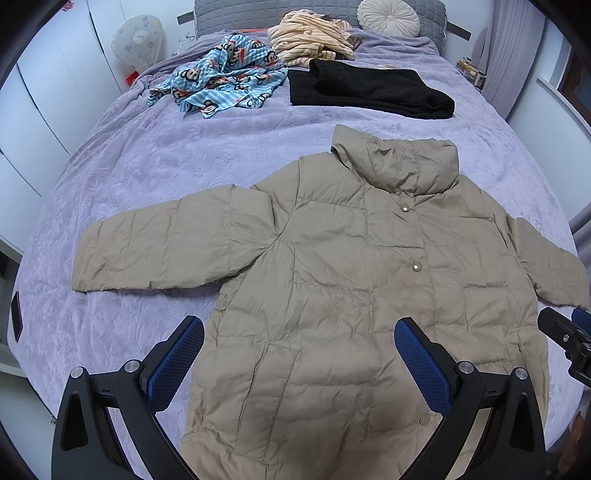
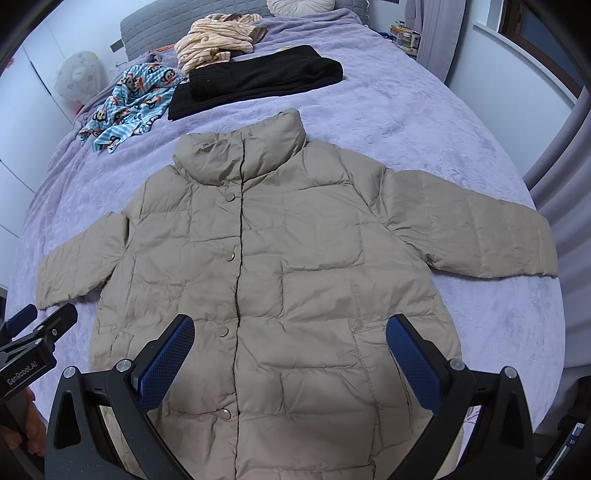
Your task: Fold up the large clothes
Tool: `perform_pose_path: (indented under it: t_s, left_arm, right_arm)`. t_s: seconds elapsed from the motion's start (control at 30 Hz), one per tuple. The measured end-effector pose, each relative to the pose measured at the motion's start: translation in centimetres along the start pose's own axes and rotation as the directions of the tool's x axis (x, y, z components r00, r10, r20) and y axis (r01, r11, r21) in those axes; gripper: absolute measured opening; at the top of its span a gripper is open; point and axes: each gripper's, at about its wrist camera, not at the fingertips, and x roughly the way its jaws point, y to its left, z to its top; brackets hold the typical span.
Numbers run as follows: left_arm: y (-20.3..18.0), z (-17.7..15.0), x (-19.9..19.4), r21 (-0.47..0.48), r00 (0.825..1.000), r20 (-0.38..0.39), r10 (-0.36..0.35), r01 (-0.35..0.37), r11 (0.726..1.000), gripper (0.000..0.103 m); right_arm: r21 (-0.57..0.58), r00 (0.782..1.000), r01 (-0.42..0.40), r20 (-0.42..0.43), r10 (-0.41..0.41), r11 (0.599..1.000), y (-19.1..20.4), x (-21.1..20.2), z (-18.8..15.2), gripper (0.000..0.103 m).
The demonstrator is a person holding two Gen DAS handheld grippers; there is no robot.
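Observation:
A beige quilted puffer jacket lies flat, front up and snapped shut, on the purple bed cover, both sleeves spread out and collar away from me. It also shows in the right wrist view. My left gripper is open and empty, hovering over the jacket's lower left part. My right gripper is open and empty over the lower middle of the jacket. Each gripper shows at the edge of the other's view: the right gripper and the left gripper.
At the far end of the bed lie a folded black garment, a crumpled blue cartoon-print garment, a cream striped garment and a round cushion. White wardrobe doors stand to the left. A dark phone lies at the bed's left edge.

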Motion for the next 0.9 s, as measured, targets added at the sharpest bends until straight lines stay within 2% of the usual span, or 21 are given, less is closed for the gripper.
perform_pose_path:
  t_s: [0.7, 0.9]
  left_arm:
    - [0.6, -0.5, 0.6, -0.013, 1.0, -0.017, -0.012, 0.012, 1.0, 0.103]
    - [1.6, -0.6, 1.2, -0.026, 0.999, -0.037, -0.029, 0.028, 0.999, 0.103]
  right_arm:
    - [-0.002, 1.0, 0.0, -0.004, 0.0, 1.0, -0.2, 0.1, 0.1, 0.103]
    - [-0.006, 1.0, 0.003, -0.012, -0.003, 1.0, 1.1, 0.5, -0.1, 0.103]
